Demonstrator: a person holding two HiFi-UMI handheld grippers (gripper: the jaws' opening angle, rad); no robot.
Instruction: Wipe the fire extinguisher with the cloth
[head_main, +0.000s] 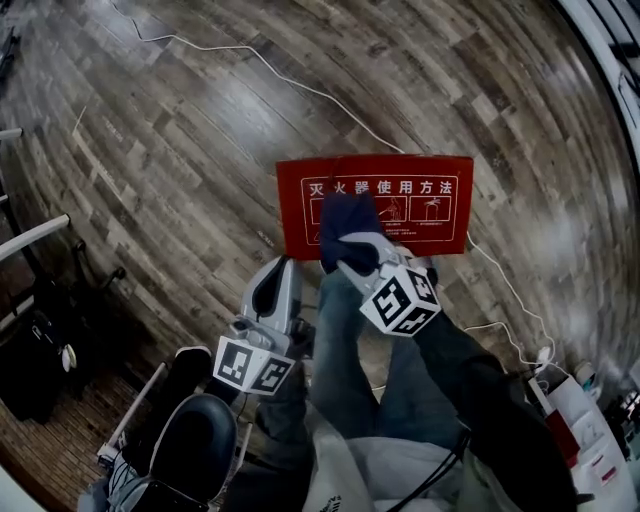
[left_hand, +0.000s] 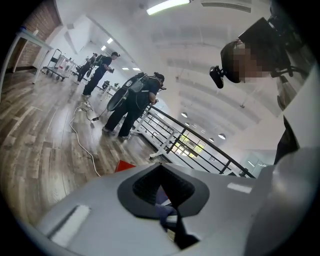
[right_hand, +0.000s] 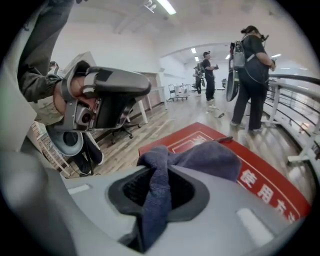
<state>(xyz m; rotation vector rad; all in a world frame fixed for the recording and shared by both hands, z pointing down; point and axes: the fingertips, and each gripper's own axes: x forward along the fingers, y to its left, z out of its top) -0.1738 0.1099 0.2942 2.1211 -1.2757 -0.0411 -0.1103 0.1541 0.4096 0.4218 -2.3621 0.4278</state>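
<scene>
Nearest me, at seven o'clock in the head view, my left claw (head_main: 272, 287) hangs over the floor with its jaws together, gripping nothing that I can see. Just past it, toward one o'clock, my right claw (head_main: 352, 256) is clamped on the dark blue cloth (head_main: 345, 222), which bunches over the near edge of the red extinguisher box (head_main: 420, 176). The box lies flat on the wood floor (head_main: 180, 150) at twelve o'clock. I see no bare cylinder. I judge the pickup done and the wiping barely begun, since most of the lid lies beyond the cloth. A white cable (head_main: 300, 85) trails further off.
</scene>
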